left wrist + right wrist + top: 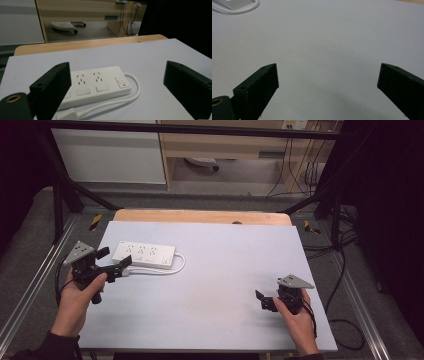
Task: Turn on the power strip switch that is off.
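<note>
Just ahead of the wide-open left gripper [116, 260], the power strip [96, 83] is judged rigid, light and smooth; its long sides are best gripped.

Black two-jaw tools [114, 264] — grey three-cornered plates, dark sleeves.

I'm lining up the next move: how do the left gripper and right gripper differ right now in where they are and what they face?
The left gripper sits at the table's left, right next to the white power strip and its plug; the right gripper sits near the front right, far from it. The left gripper faces the strip; the right gripper faces bare table. Both are open and hold nothing.
</note>
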